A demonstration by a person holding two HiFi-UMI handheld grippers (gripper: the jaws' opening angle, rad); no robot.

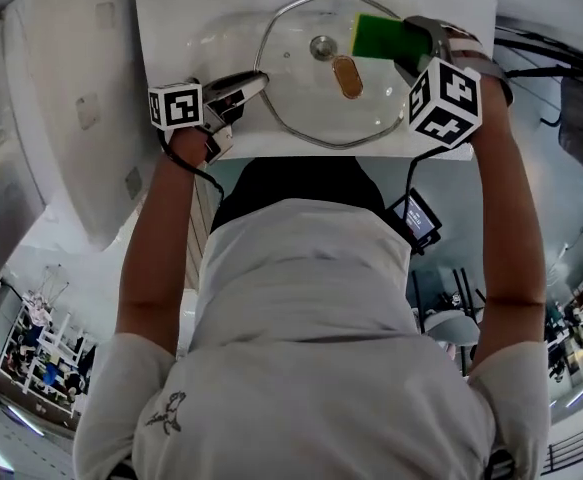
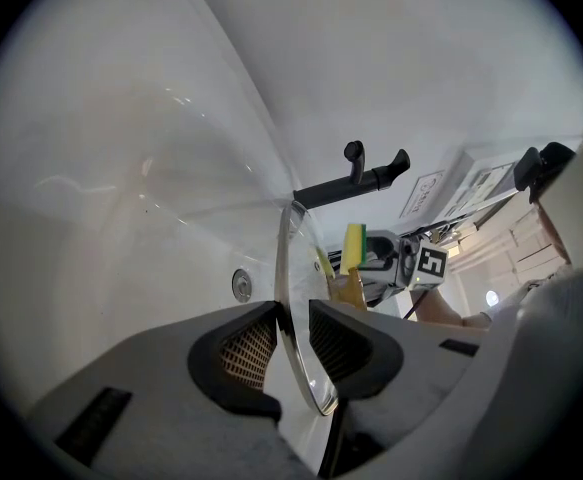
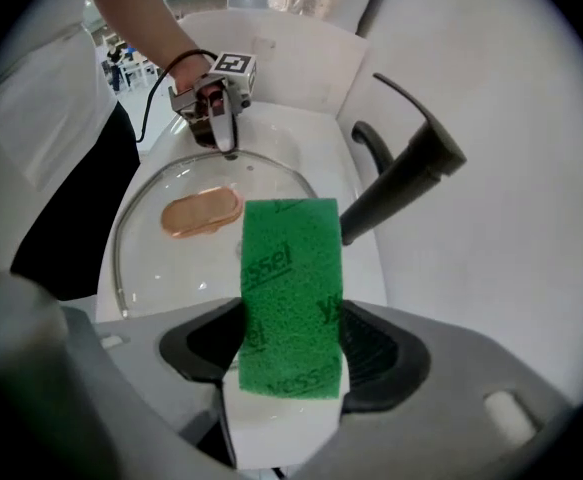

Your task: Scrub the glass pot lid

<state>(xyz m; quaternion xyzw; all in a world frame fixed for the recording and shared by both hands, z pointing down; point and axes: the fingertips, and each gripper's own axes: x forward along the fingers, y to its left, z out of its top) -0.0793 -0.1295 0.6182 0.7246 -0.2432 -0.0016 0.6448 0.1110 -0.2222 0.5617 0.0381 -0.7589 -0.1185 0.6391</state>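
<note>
The round glass pot lid with a metal rim [image 1: 296, 98] is gripped at its rim between the part-closed jaws of the left gripper [image 2: 293, 323], above the white sink basin [image 1: 171, 18]. Just ahead of the right gripper [image 3: 289, 353], a green scouring sponge with a yellow backing [image 3: 289, 278] is clamped over the glass. The scrubbing step is judged to be in hand, though contact cannot be confirmed. Next, the green face should be pressed flat and stroked across.
</note>
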